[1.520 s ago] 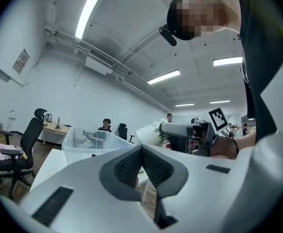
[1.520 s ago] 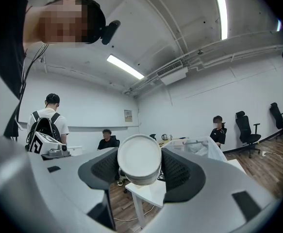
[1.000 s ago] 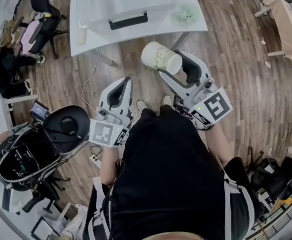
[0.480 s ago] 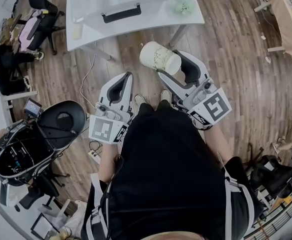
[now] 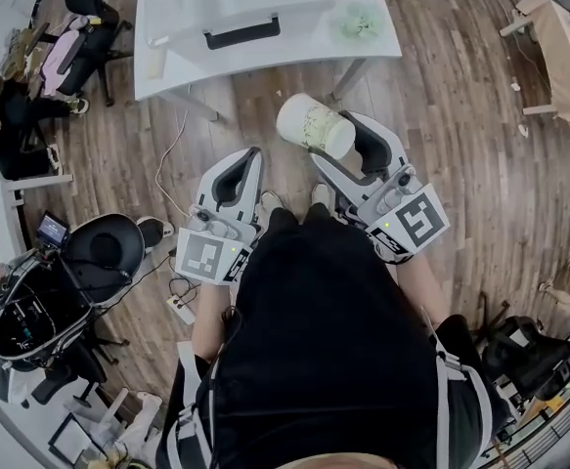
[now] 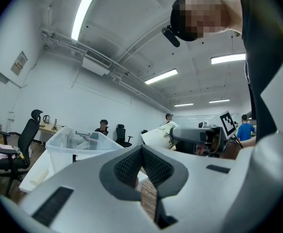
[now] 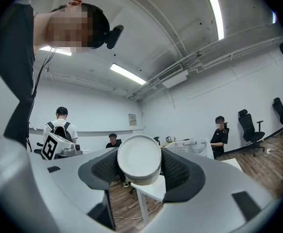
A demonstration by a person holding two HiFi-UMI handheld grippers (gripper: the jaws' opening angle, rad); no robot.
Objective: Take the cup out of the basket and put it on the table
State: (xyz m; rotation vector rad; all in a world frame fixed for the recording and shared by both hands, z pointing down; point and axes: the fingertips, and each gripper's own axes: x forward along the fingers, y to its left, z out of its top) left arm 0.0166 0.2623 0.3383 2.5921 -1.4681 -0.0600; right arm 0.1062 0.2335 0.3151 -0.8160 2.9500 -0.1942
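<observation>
Cup point(image 5: 314, 125) clear of basket point(image 5: 182, 8).
I note right tongs point(image 7: 139, 171) pinching the cup; left tongs point(image 6: 141, 168) pressed together, empty; basket on desk point(image 5: 172, 71) at 11 o'clock of cup.

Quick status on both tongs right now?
Left tongs: closed, nothing between them.
Right tongs: closed on the cup.

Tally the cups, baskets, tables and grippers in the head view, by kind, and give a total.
cup: 1
basket: 1
table: 1
grippers: 2, the left gripper with jaws together, the right gripper with jaws on the cup
Total: 5
</observation>
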